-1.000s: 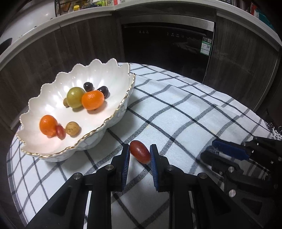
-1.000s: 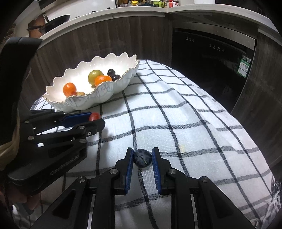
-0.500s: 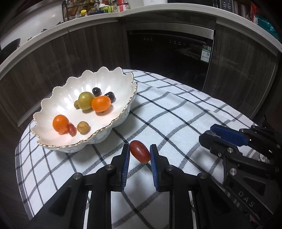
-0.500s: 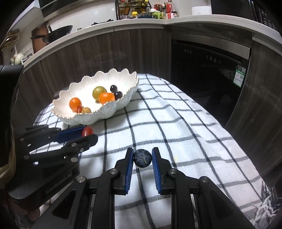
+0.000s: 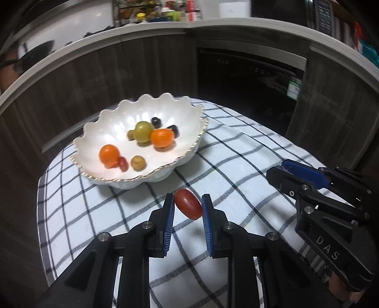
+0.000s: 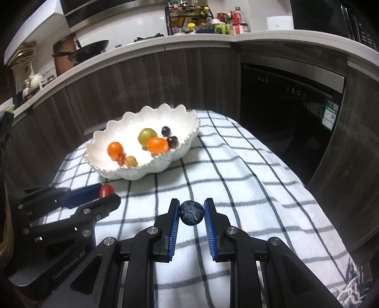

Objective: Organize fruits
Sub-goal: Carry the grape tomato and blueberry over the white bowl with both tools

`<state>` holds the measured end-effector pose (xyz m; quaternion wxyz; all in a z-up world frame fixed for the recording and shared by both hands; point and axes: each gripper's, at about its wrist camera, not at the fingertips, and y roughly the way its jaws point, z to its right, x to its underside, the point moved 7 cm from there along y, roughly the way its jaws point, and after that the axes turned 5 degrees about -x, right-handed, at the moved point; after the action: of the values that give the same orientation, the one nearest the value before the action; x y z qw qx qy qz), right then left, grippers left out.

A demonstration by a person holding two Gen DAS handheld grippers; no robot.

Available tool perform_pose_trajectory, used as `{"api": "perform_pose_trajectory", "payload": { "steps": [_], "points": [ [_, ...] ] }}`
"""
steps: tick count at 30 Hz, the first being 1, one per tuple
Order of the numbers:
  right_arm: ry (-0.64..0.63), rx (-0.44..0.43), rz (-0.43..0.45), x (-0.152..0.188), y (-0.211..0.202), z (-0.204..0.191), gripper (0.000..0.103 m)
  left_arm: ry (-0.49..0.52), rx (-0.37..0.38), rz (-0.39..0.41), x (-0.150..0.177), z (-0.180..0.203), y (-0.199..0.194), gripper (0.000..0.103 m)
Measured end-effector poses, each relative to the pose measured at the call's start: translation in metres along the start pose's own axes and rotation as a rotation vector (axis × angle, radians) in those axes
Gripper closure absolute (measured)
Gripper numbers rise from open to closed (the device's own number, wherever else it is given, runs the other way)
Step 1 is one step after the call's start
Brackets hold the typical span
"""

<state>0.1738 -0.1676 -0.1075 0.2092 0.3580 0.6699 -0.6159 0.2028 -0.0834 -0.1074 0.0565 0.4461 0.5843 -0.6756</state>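
Note:
My left gripper (image 5: 187, 205) is shut on a red grape tomato (image 5: 187, 206) and holds it above the checked cloth, in front of the white scalloped bowl (image 5: 189, 151). My right gripper (image 6: 191, 212) is shut on a dark blue plum-like fruit (image 6: 191, 212), held above the cloth. The bowl (image 6: 165, 163) holds two orange citrus fruits, a green fruit, two dark grapes, a small red tomato and a brown longan. The left gripper also shows in the right wrist view (image 6: 104, 194) with the tomato (image 6: 106, 190); the right gripper shows at the right of the left wrist view (image 5: 279, 171).
A black-and-white checked cloth (image 6: 236, 170) covers the round table. Dark wood cabinets and a black oven (image 6: 289, 94) stand behind it. The counter above carries a spice rack (image 6: 189, 19) and a wok (image 6: 90, 49).
Both grippers have risen and pulled back from the bowl with their fruits held; the bowl looks smaller and farther, and more of the counter shows.

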Motion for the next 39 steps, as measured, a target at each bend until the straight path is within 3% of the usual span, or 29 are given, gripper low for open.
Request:
{"api": "perform_pose_trajectory", "payload": {
  "steps": [13,39],
  "points": [
    [-0.072,-0.065,0.024,-0.032,0.006,-0.020,0.080,-0.152,-0.097,-0.007,-0.001,-0.039,-0.015,0.079],
    [-0.146,-0.122,0.043,-0.121,0.041,-0.046,0.080,-0.224,-0.167,0.043,-0.067,-0.089,-0.020,0.079]
  ]
}}
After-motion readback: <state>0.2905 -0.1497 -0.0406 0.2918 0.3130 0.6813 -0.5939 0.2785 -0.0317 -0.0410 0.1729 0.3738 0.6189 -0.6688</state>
